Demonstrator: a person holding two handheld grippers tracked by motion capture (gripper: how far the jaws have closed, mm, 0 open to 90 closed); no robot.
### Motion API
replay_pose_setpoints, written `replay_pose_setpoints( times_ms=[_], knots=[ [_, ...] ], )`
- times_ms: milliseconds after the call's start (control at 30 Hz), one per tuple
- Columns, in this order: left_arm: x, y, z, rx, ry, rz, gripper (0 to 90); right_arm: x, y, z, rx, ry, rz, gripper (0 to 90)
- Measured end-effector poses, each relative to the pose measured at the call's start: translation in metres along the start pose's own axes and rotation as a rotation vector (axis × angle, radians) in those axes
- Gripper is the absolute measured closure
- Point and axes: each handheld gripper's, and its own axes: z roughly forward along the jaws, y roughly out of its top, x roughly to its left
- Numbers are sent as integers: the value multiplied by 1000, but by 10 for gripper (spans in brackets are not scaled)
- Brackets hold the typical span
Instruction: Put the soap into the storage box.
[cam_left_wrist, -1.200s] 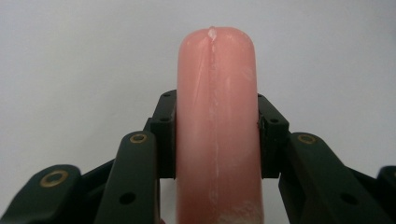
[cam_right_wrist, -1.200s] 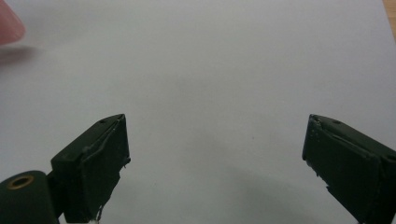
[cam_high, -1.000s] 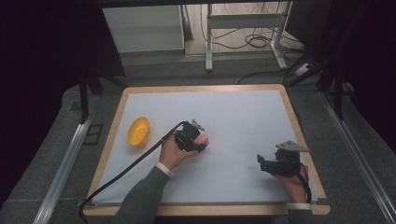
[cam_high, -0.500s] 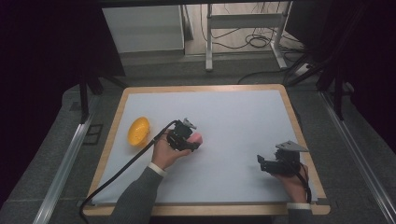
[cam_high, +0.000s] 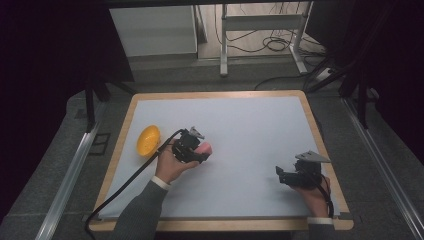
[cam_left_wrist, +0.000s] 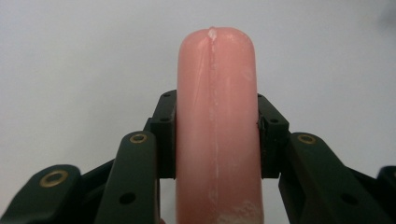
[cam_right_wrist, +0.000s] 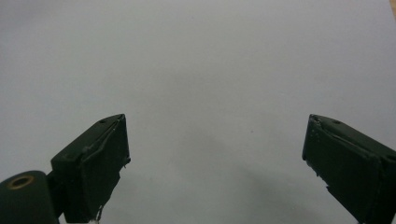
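High view: one pink sausage (cam_high: 205, 148) clamped in left tool (cam_high: 198, 151), one orange bowl (cam_high: 148, 140), right tool (cam_high: 279, 174) wide.

So the table (cam_high: 240, 120) I'm working over is a pale grey-white sheet with a light wooden border all the way round. Pretty bare, honestly. The one thing I can see lying straight on it is a yellow-orange oval thing (cam_high: 148, 140), smooth and rounded, sitting just out past my left gripper (cam_high: 199, 150) on its outer side, close to the table's wooden edge there. My right gripper (cam_high: 281, 176) is well apart from it, over near the opposite edge. Looking along that gripper, I get plain matte surface, with a sliver of the wood border in the corner.
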Motion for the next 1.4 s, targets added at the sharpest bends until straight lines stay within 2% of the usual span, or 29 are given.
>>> replay_pose_setpoints(
  times_ms=[700,1133,1200,1400],
  knots=[
    [17,-15,-24,-34,37,-33,601,0,-1,2,8,-3,4,70],
    [33,-26,-43,-75,65,-74,601,2,-1,2,9,-1,-2,69],
    [36,-29,-47,-102,82,-80,601,2,-1,3,13,0,-3,69],
    [40,-32,-51,-100,88,-90,601,1,-2,3,16,-1,-1,69]
  ],
)
